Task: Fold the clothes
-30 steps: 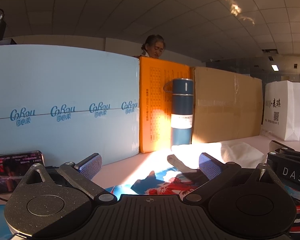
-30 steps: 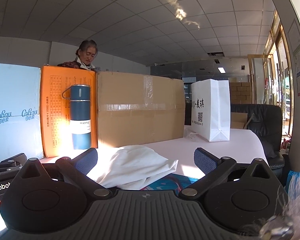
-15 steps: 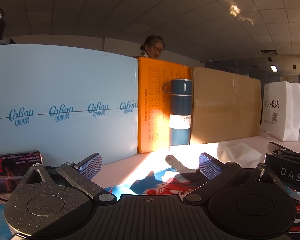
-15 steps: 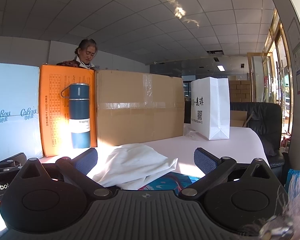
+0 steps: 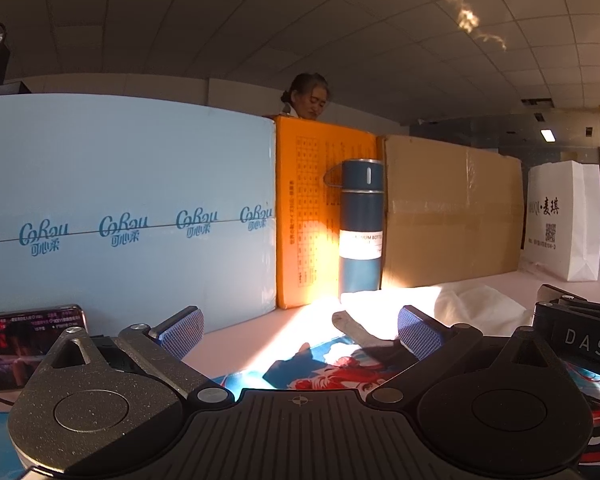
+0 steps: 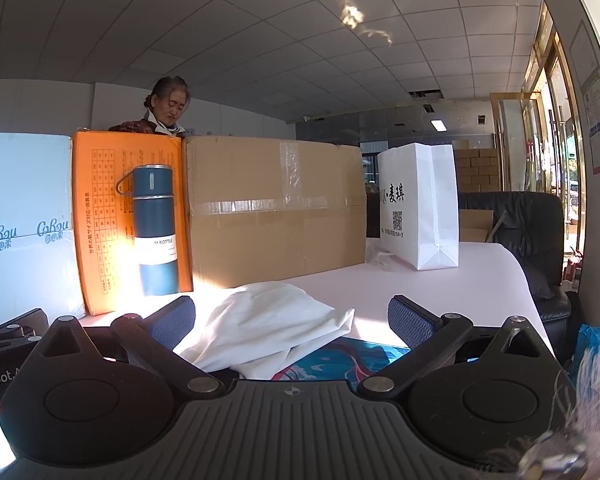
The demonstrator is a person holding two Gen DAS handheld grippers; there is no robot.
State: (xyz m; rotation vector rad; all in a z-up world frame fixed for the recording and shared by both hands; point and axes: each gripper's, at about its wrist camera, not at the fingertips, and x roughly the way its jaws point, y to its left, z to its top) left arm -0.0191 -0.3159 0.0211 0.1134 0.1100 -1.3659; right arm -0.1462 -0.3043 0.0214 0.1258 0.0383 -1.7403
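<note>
On my feeds the white garment is a soft crumpled heap on the pale table, partly over a glossy printed mat. Left gripper and right gripper both spread wide, holding nothing.

Your left tongs gape wide, empty, low over the pale pink bench. Ahead lies a crumpled white cloth garment, near an upright blue steel flask by the orange box.
</note>
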